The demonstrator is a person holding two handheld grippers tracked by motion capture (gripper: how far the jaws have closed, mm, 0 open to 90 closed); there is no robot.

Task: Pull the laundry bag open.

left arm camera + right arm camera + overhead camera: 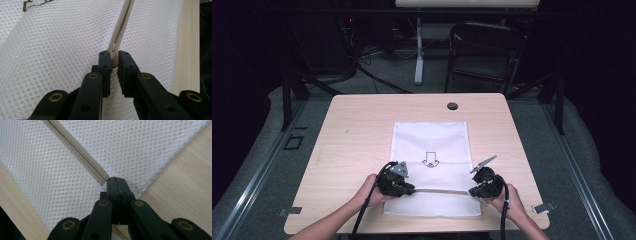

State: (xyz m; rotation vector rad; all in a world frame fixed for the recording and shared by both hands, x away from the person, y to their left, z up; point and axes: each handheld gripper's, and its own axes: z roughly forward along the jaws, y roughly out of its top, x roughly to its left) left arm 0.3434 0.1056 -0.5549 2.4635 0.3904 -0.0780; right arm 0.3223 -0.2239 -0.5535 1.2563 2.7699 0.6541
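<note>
The white mesh bag [430, 150] is lying flat on the bench, its beige zipper [442, 190] running across near the front edge, slider [114, 53] at the left end.

1. A pale wood table [352, 125] with rounded corners carries everything.
2. A white mesh bag [430, 142] lies flat on it, at the middle and reaching the near edge.
3. A small dark round grommet [452, 106] sits in the top near the far edge.

Both black grippers carry brass-ringed screws, black fingers [104, 65], trailing black cables and grey three-cornered plates.
</note>
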